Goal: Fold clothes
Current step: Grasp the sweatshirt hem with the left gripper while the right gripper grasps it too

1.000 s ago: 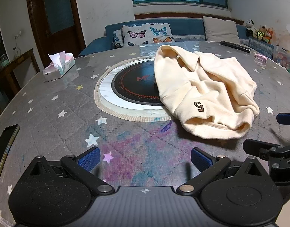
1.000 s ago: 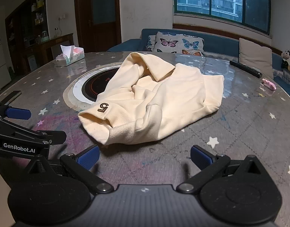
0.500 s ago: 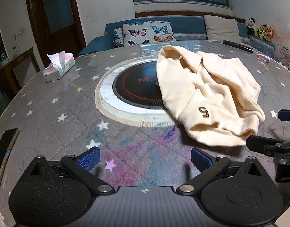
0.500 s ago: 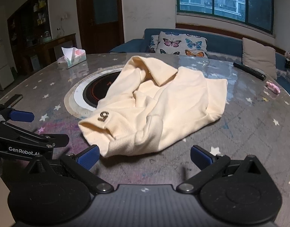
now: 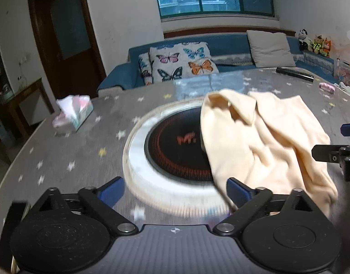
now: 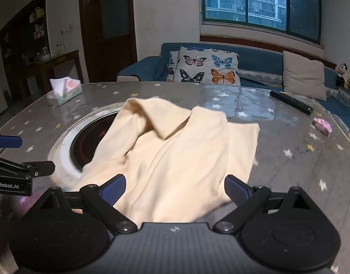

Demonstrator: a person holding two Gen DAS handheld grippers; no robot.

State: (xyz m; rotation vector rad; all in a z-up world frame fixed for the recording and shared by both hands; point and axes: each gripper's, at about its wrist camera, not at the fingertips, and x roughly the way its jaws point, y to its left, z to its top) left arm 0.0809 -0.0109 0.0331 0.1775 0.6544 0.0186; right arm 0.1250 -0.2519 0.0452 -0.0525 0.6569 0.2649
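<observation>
A crumpled cream collared shirt (image 5: pixel 264 141) lies on the round star-patterned table (image 5: pixel 67 155), partly over the black hotplate (image 5: pixel 175 150); it also shows in the right wrist view (image 6: pixel 175 157). My left gripper (image 5: pixel 175 190) is open and empty, above the hotplate's near rim, its right finger at the shirt's near-left edge. My right gripper (image 6: pixel 175 188) is open and empty, its fingers over the shirt's near hem. The right gripper shows at the right edge of the left wrist view (image 5: pixel 334 153); the left gripper shows at the left edge of the right wrist view (image 6: pixel 19 169).
A tissue box (image 5: pixel 73 114) stands at the table's back left. A black remote (image 6: pixel 291 102) and a small pink object (image 6: pixel 322 125) lie at the back right. A dark phone (image 5: pixel 15 210) lies near the front left edge. A blue sofa with cushions (image 6: pixel 206 68) is behind the table.
Both grippers have moved forward over the table toward the shirt, so it now reaches their fingers. The shirt's near end with the "5" mark is now out of sight. Both stay open.
</observation>
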